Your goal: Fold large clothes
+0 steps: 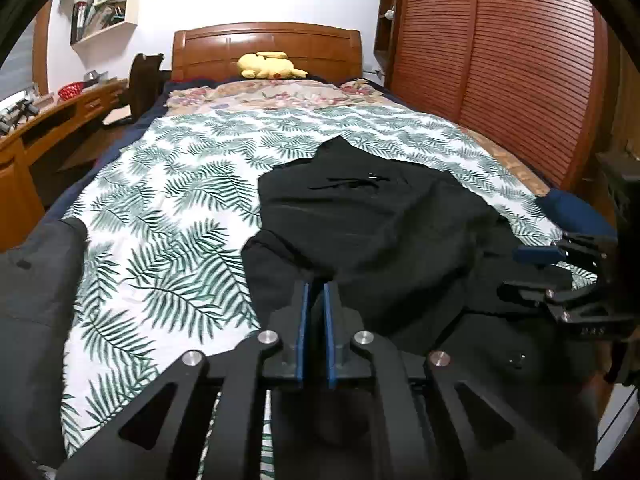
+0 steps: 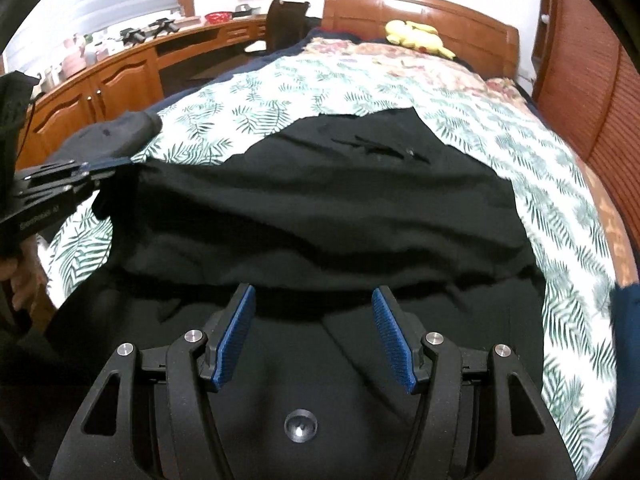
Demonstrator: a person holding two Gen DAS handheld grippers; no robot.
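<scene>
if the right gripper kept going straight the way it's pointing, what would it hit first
Most likely the black garment. The right gripper angles down with open jaws, and the dark cloth spreads directly ahead over the leaf-print bedspread. Depth is hard to judge, but nothing else shows in that line.

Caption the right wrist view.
Open right gripper hovers over a black cloth garment on a leaf-print bedspread.

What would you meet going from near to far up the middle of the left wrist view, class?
Left gripper → black garment → leaf-print sheet → floral blanket → yellow plush toy → wooden headboard.
</scene>
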